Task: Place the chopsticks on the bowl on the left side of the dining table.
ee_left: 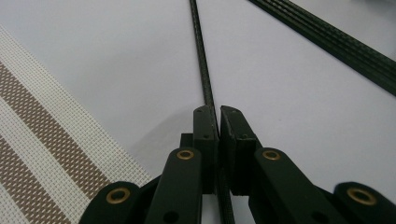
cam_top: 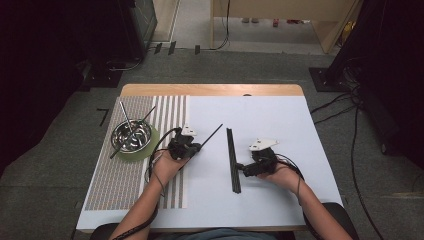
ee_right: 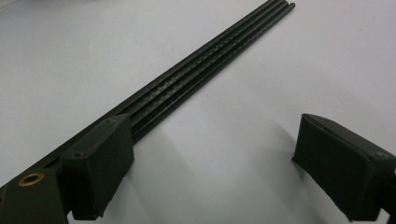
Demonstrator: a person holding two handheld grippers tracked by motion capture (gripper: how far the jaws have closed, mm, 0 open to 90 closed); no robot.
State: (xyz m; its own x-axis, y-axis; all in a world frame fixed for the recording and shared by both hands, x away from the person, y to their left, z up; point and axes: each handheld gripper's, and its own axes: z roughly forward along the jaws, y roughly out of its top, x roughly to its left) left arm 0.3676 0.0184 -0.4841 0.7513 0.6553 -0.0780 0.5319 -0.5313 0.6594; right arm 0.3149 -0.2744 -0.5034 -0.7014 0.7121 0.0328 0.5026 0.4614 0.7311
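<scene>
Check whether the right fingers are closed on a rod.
No, the right fingers stand wide apart over bare table, with the rod bundle lying beside one finger, not between them.

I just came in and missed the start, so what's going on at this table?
A person works with a two-jaw gripper in each hand. The left gripper is shut on a single thin black rod, held off to the side of a bundle of matching black rods lying on the white table. The right gripper rests open beside that bundle, one jaw against it. At the left, a shiny metal bowl on a green plate already holds a few rods.
</scene>
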